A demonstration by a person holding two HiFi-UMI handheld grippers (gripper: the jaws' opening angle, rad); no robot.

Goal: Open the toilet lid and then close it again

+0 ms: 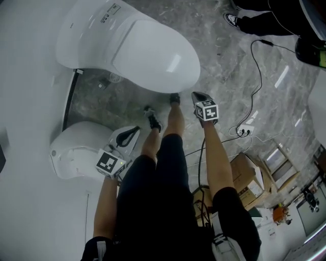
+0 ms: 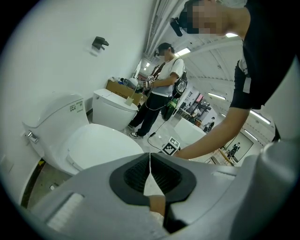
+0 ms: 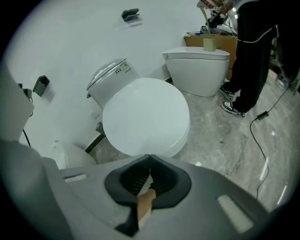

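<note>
I see the toilet lid (image 1: 153,53) lying flat on its bowl, on the far side of both grippers and touching neither. My right gripper (image 1: 197,96) hangs just off the lid's front rim, jaws pressed together on nothing. My left gripper (image 1: 133,131) sits nearer and to the left, likewise closed and empty. In the right gripper view the lid's near edge is hidden behind the gripper's body.

Label (image 1: 110,12) print on the toilet (image 1: 153,56), illegibly small.

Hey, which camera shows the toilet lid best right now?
The right gripper view: the toilet lid sits shut, centred and almost whole. The head view shows it from above, off in the corner; the left gripper view shows it side-on, partly behind the left hand-held gripper.
</note>
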